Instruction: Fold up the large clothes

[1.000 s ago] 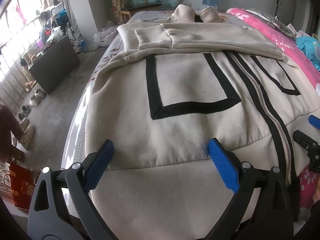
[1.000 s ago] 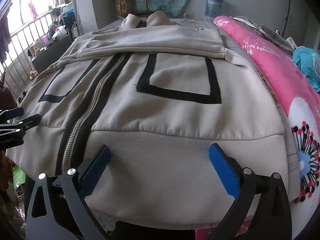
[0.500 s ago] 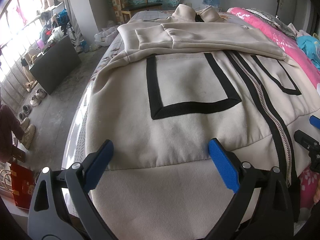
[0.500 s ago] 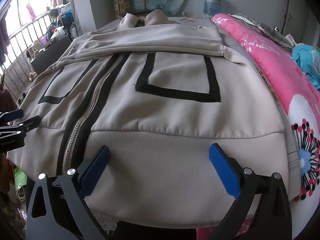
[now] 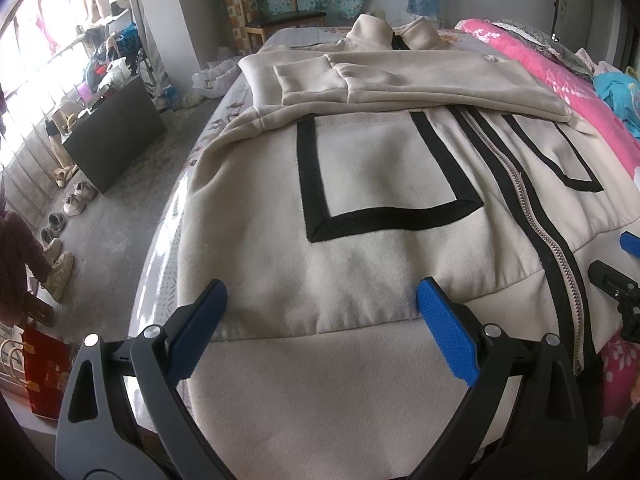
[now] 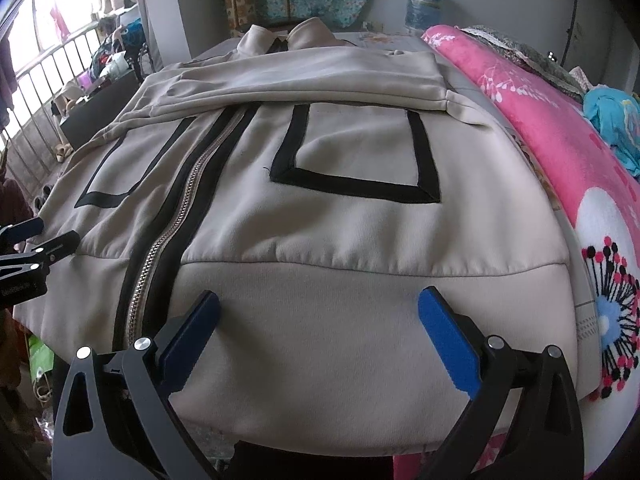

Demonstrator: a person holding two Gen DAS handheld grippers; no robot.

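A large beige zip jacket (image 5: pixel 372 168) (image 6: pixel 344 216) with black square trim lies flat, front up, on the bed. Both sleeves are folded across its chest. The zipper (image 5: pixel 540 216) (image 6: pixel 172 236) runs down the middle to the wide hem band. My left gripper (image 5: pixel 320 316) hovers open over the hem on the jacket's left half, nothing between its blue pads. My right gripper (image 6: pixel 318 316) hovers open over the hem on the right half. Each gripper's tip shows at the edge of the other's view.
A pink floral blanket (image 6: pixel 560 132) lies along the bed's right side, with a blue cloth (image 6: pixel 612 120) on it. Left of the bed is grey floor (image 5: pixel 120 216) with shoes, a dark cabinet (image 5: pixel 112 136) and a red bag (image 5: pixel 44 376). A wooden chair (image 5: pixel 276 4) stands beyond the bed.
Both grippers have crept slightly forward over the hem and remain open. The jacket has not moved.
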